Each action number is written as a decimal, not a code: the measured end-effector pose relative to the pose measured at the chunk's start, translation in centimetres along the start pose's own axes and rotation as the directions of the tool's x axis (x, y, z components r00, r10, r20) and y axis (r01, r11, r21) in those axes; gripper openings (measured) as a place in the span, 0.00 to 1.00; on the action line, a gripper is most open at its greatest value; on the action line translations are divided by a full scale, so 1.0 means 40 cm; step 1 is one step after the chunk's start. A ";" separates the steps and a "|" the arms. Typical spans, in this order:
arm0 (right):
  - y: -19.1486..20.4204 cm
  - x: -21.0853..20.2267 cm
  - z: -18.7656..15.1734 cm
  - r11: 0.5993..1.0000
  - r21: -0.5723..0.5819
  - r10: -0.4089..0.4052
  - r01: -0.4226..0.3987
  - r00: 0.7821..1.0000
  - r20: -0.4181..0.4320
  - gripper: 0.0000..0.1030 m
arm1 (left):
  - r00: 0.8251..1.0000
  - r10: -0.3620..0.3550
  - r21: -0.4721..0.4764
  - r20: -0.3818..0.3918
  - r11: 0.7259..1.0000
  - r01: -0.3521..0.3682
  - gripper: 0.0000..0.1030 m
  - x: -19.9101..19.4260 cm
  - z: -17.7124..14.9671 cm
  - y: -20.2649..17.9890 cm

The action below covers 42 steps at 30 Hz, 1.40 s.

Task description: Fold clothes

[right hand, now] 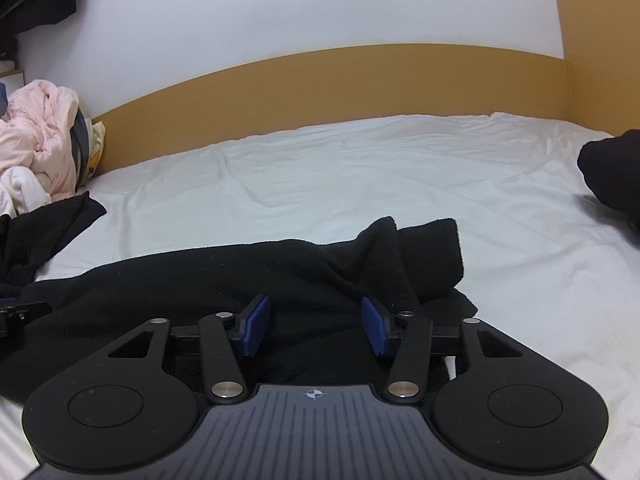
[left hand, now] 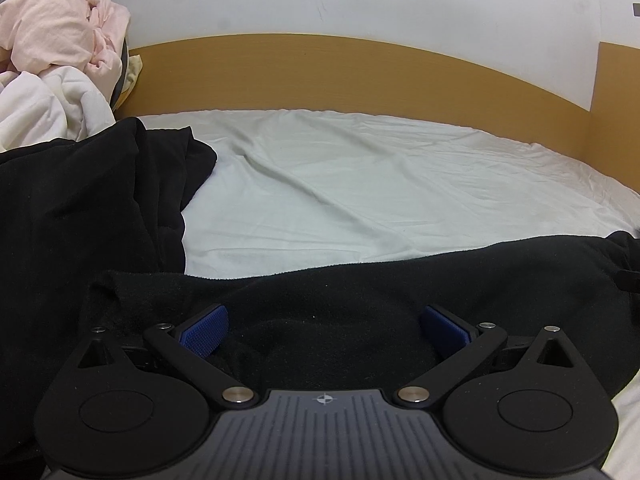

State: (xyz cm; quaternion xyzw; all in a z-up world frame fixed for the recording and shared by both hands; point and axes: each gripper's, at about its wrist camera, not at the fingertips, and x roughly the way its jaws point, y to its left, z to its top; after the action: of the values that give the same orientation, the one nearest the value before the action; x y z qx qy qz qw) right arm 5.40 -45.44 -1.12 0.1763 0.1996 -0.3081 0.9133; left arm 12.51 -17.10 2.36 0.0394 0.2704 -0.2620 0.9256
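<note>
A black fleece garment (left hand: 360,292) lies spread across the near part of the white bed sheet (left hand: 380,184). It also shows in the right wrist view (right hand: 240,276), with a bunched end at its right. My left gripper (left hand: 324,320) is open, its blue pads (left hand: 206,330) wide apart low over the black cloth. My right gripper (right hand: 316,320) is open too, its blue pads (right hand: 256,326) apart just above the same garment. Neither holds cloth. The tip of the left gripper (right hand: 16,314) shows at the left edge of the right wrist view.
A pile of pink and white clothes (left hand: 60,64) sits at the far left by the wooden headboard (left hand: 340,76); it also shows in the right wrist view (right hand: 36,148). More black cloth (left hand: 92,200) lies at left. A dark item (right hand: 612,176) lies at the right edge.
</note>
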 end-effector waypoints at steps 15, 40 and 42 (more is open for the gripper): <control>-0.028 -0.001 -0.003 0.996 -0.085 -0.042 0.040 0.999 -0.018 0.08 | 0.998 -0.049 0.090 0.049 0.995 0.044 0.99 -0.070 -0.022 0.029; -0.078 -0.066 -0.055 0.744 0.651 0.311 -0.149 0.940 -0.141 0.76 | 0.972 -0.233 -0.400 -0.032 0.894 0.201 0.99 -0.235 -0.098 0.162; -0.064 -0.036 -0.054 0.732 0.667 0.288 -0.142 0.951 -0.114 0.75 | 0.976 -0.212 -0.406 -0.039 0.896 0.178 0.99 -0.205 -0.092 0.142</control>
State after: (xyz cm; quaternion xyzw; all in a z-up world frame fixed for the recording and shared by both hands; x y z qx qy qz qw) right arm 2.18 -45.69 -2.79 0.5357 0.1531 -0.2297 0.7980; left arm 7.76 -7.62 3.11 -0.1672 0.3587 -0.2909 0.8710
